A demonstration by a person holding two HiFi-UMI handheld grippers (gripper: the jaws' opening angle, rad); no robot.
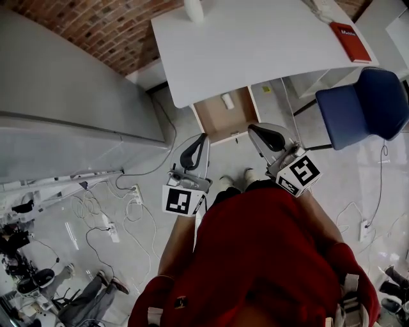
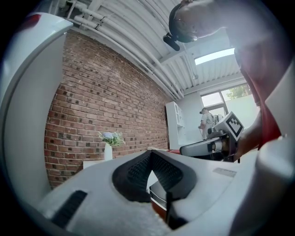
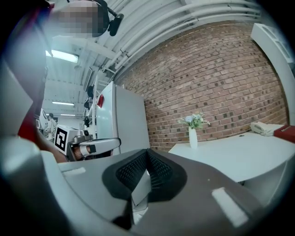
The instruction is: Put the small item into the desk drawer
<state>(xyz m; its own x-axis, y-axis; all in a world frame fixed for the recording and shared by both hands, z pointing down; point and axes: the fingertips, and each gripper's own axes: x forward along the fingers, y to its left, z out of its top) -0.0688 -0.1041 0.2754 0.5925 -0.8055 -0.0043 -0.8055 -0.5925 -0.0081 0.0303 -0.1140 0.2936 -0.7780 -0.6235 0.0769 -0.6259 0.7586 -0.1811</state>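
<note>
Under the white desk (image 1: 255, 45) a drawer (image 1: 214, 122) stands pulled out, its brown bottom showing. A small white item (image 1: 227, 101) lies in it near the back. My left gripper (image 1: 204, 135) hangs just in front of the drawer's left front corner, its jaws closed tip to tip with nothing between them. My right gripper (image 1: 250, 128) is at the drawer's right front corner, also shut and empty. In the left gripper view the pads (image 2: 138, 173) meet at the tip, and the right gripper view shows its pads (image 3: 159, 171) doing the same.
A red book (image 1: 349, 41) and a white vase (image 1: 193, 9) sit on the desk. A blue chair (image 1: 364, 105) stands to the right. A tall grey cabinet (image 1: 57, 108) fills the left, with cables (image 1: 128, 217) on the floor beside it. A brick wall lies behind.
</note>
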